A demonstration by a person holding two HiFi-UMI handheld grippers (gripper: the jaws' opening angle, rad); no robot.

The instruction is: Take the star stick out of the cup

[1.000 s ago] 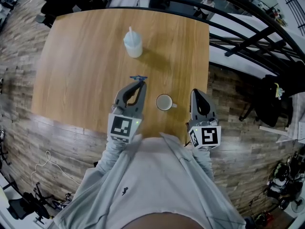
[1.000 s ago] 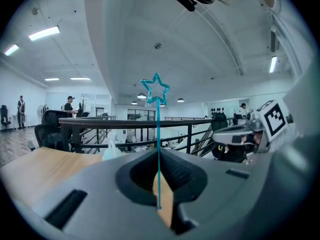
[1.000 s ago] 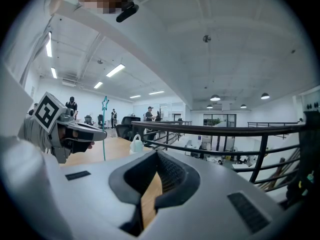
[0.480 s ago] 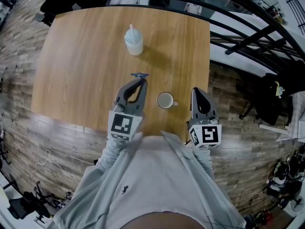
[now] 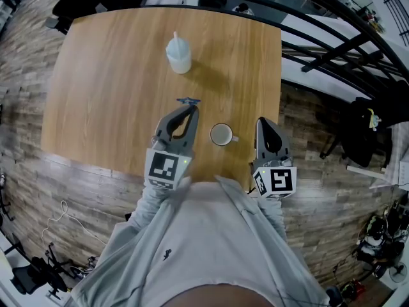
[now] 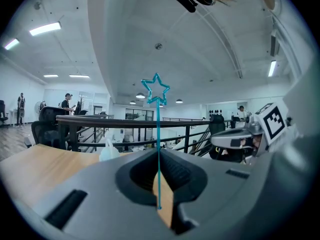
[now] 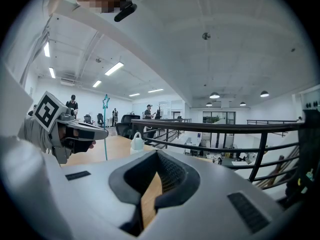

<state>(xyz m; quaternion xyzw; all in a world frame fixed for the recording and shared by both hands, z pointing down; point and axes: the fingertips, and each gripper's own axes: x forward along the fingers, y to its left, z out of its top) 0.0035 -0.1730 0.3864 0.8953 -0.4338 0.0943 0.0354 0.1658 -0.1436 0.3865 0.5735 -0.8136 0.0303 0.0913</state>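
Left gripper: the left gripper [image 5: 188,109] has its jaws closed on the star stick [image 6: 158,134], pinching it near its lower end. The thin blue shaft rises out of the pinch, with the star outline at the top.
Stick's place: it is clear of the cup [image 5: 221,135] and held in the air over the table [image 5: 108,88], just left of the cup. The right gripper view shows it standing upright.
Right gripper: the right gripper [image 5: 261,124] is pressed together with nothing between its jaws. It sits right of the cup and apart from it.
Cup: it is white and upright with its handle to the right, standing between the two grippers near the table's near edge. It looks empty.
Farther out: a translucent squeeze bottle [image 5: 179,55] stands toward the far side, well apart from the stick. A dark railing [image 5: 319,50] runs beyond the table's right side.
Stage: by my reading the lift-out is done, and only carrying the stick or setting it down remains.
Risk, slip: the shaft is very thin and held low, so a quick swing or a slight easing of the jaws could let it pivot or drop.
Risk, cup: the cup is light, unheld and close to the left gripper. Lowering the stick carelessly could knock it toward the near edge.
Risk, bend: squeezing harder to stop a slip could kink so slender a shaft.
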